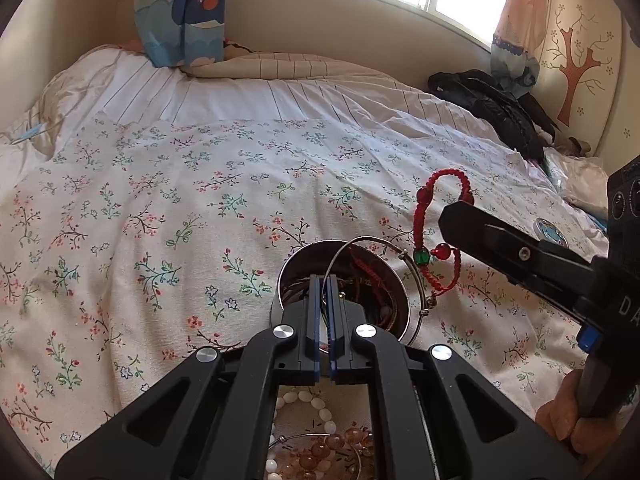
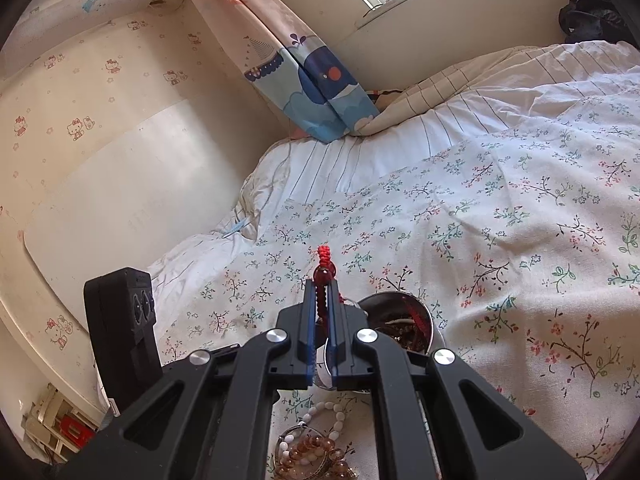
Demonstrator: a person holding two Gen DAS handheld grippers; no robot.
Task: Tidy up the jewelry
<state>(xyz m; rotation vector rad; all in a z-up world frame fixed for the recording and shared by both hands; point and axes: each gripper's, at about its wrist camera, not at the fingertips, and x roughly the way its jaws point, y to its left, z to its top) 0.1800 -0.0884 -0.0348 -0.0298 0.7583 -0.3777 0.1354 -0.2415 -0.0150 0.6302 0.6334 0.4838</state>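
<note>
Red braided cord bracelet (image 1: 430, 236) with round red beads and one green bead, pinched in the closed right gripper (image 1: 460, 206) and hanging in a loop above the flowered white bedspread (image 1: 160, 208), just to the right of the round shiny metal tin (image 1: 344, 292). Seen from the right wrist, same red cord (image 2: 322, 280) squeezed between the narrow blue-padded fingers (image 2: 308, 320), one red bead poking out past the tips. Left gripper (image 1: 323, 280) fully closed as well, pads together over the near rim of the tin; thin silver wire bangle (image 1: 376, 264) leaning across the tin's mouth and out over its right rim, whether caught in those pads or only resting, cannot tell. Inside the tin, tangled red cord and dark pieces. Nearer the foot edge of the bedspread, under the gripper frames, a heap of loose jewelry: white oval-bead bracelet (image 1: 316, 404) and amber round-bead bracelet (image 1: 324, 450), touching each other. Black bundle of clothing (image 1: 492, 108) at the far right corner of the bed, by the wall with the tree decal. Bare hand (image 1: 568, 416) wrapped around the right gripper's handle.
</note>
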